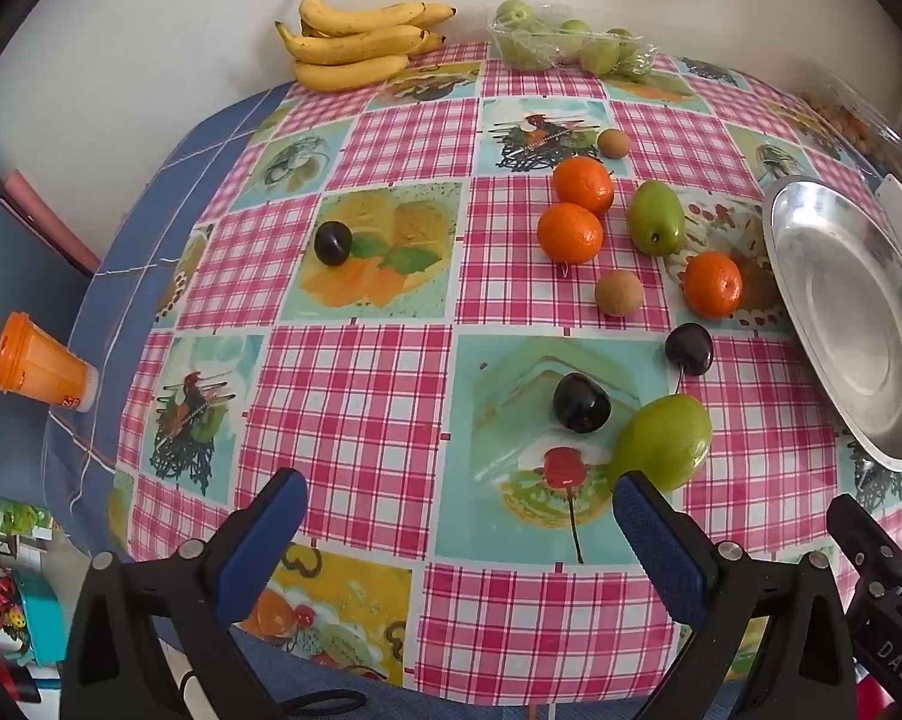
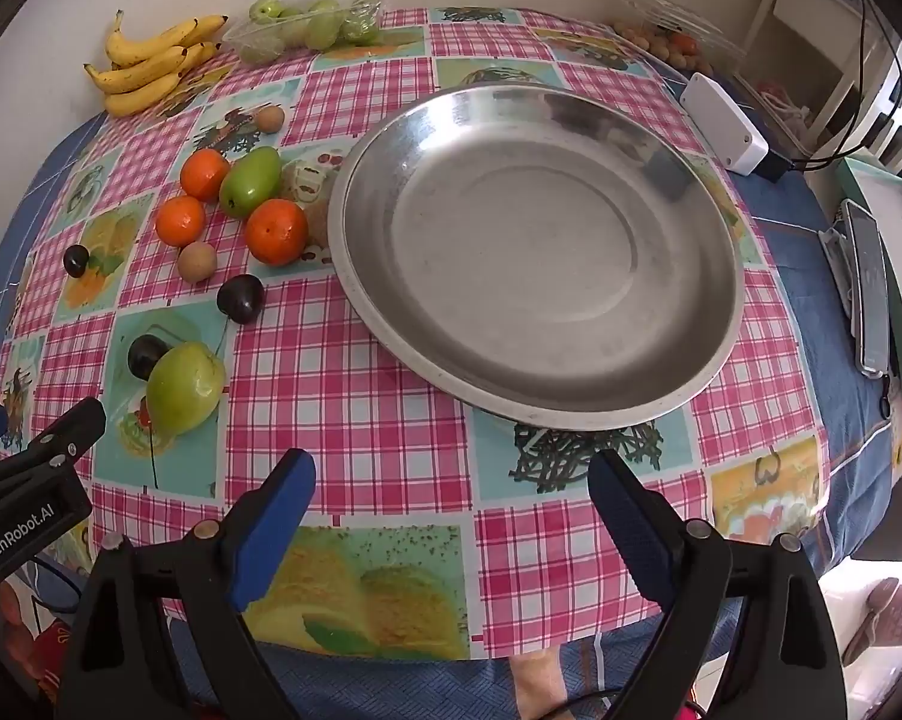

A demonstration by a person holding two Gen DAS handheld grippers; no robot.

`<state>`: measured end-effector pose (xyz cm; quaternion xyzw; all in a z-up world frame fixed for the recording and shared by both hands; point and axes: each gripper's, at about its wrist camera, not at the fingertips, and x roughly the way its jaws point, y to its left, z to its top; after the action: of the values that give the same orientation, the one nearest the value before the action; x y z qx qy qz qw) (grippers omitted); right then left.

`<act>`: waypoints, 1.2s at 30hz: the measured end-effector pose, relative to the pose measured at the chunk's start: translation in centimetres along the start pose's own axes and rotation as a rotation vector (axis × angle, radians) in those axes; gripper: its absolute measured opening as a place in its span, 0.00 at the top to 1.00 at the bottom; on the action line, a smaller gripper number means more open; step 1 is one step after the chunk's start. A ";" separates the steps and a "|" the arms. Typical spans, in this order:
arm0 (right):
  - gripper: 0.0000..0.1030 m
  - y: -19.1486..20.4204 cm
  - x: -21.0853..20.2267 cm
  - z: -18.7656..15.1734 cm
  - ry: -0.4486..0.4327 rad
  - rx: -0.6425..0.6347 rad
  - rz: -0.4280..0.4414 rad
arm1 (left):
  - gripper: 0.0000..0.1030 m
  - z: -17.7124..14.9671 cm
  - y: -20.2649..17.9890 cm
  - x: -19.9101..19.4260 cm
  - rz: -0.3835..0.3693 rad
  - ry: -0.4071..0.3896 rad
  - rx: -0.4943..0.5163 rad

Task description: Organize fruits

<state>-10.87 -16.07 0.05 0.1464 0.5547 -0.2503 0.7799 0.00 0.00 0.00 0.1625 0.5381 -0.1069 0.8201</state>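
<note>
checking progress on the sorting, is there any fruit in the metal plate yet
No, the metal plate shows only bare steel inside, and the oranges and other loose fruit lie on the tablecloth beside it.

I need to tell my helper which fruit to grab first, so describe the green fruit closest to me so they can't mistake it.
Start at the big steel plate on the checked tablecloth and look to its left, toward the near edge. There lies the near green fruit, on a pale blue square, beside a dark plum. It is the rounder, larger-looking green one; the other green fruit sits farther back among the oranges.
</note>
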 end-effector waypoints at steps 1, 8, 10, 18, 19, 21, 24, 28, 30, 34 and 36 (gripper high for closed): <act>0.10 0.0 0.0 0.0 0.001 0.000 0.000 | 0.00 0.0 0.0 0.0 -0.001 0.003 -0.002; 0.10 0.2 0.2 -0.2 0.005 -0.004 0.000 | 0.00 0.0 0.2 0.1 -0.004 0.003 -0.008; 0.10 0.1 0.3 -0.2 0.007 -0.006 0.000 | 0.00 -0.1 0.2 0.1 -0.008 0.003 -0.005; 0.10 0.0 0.4 -0.1 0.013 -0.009 0.001 | 0.00 -0.3 0.1 0.2 -0.006 -0.001 -0.006; 0.10 0.0 0.4 -0.1 0.013 -0.010 0.001 | 0.00 -0.3 0.1 0.2 -0.006 -0.001 -0.005; 0.10 0.0 0.4 -0.1 0.013 -0.010 0.001 | 0.00 -0.4 0.1 0.2 -0.007 -0.001 -0.005; 0.10 0.0 0.4 -0.2 0.013 -0.010 0.000 | 0.00 -0.4 0.2 0.2 -0.007 0.001 -0.003; 0.10 0.0 0.5 -0.2 0.014 -0.010 0.001 | 0.00 -0.4 0.2 0.2 -0.004 0.001 -0.002; 0.10 0.0 0.5 -0.2 0.014 -0.010 0.001 | 0.00 -0.4 0.2 0.2 -0.004 0.002 -0.001; 0.10 0.0 0.6 -0.2 0.015 -0.010 0.000 | 0.00 -0.3 0.2 0.2 -0.003 0.003 0.000; 0.10 -0.1 0.6 -0.3 0.015 -0.010 0.000 | 0.00 -0.3 0.2 0.3 -0.002 0.004 0.001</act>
<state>-11.03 -16.12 -0.61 0.1444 0.5618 -0.2462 0.7765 -0.10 0.36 -0.32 0.1623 0.5398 -0.1078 0.8189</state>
